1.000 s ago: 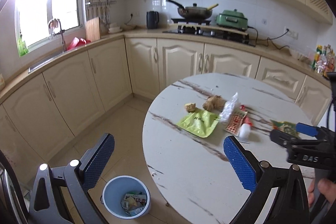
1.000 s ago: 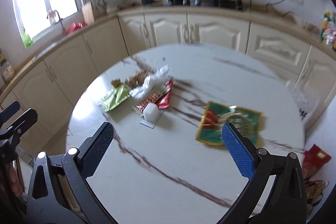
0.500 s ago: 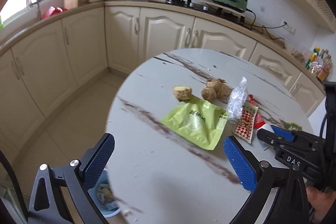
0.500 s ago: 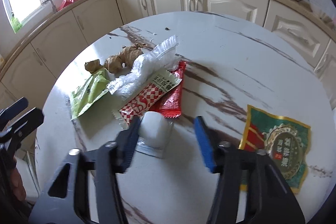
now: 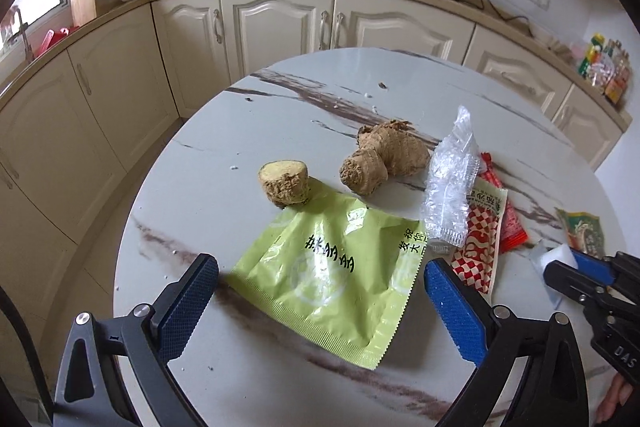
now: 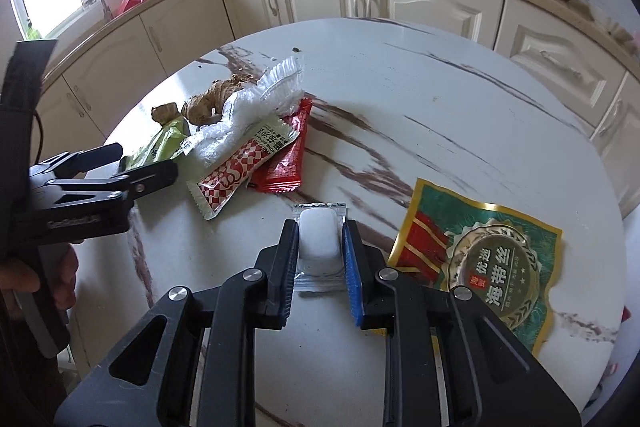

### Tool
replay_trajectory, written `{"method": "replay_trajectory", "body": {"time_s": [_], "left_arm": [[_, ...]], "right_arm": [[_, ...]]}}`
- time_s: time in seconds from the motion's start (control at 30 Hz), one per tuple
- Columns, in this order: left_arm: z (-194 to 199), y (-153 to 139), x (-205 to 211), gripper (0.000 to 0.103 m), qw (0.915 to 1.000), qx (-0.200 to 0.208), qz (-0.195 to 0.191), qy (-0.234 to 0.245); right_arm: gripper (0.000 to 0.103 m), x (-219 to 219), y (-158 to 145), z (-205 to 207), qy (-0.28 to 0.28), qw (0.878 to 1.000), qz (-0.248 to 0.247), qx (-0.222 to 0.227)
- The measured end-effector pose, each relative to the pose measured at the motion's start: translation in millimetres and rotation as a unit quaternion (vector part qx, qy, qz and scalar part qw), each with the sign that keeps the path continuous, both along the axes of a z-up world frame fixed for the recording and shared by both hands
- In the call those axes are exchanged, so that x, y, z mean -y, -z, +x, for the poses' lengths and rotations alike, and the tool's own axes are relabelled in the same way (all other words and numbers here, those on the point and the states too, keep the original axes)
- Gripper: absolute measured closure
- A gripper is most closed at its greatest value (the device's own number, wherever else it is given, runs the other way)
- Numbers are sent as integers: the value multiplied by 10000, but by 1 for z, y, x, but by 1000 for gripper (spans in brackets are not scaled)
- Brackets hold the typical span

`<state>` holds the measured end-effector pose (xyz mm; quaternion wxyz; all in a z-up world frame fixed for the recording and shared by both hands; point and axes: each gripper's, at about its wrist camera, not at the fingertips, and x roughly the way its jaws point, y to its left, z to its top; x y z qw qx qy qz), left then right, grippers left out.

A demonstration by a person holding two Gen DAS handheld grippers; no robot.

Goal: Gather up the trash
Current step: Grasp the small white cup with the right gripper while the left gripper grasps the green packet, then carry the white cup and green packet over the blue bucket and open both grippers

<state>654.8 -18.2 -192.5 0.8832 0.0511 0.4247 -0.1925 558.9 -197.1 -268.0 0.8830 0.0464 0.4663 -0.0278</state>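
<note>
White marble bench [image 6: 420,99] lies round under you, its far half bare, its near-left edge dropping to the floor. Your right gripper [image 6: 320,247] is closing its fingers on the one white blister pack [image 6: 319,239], pads at its sides. Your left gripper [image 5: 320,291] has fingers spread wide over the one green packet [image 5: 336,275], holding nothing. Beside it lie two ginger pieces [image 5: 384,157], one clear wrapper [image 5: 452,183], one checked sachet [image 6: 240,171], one red sachet [image 6: 286,163] and one green-gold packet [image 6: 492,259].
</note>
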Motion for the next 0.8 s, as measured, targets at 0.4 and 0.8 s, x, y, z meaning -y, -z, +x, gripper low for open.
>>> {"method": "replay_trajectory", "body": {"time_s": [0.4, 0.8], "left_arm": [[-14, -1, 15, 57, 9989, 234, 74, 402], [-41, -5, -1, 91, 9979, 104, -391, 515]], "right_arm": [[81, 5, 1, 1, 17, 9999, 139, 7], [82, 1, -3, -11, -3, 9999, 147, 70]]}}
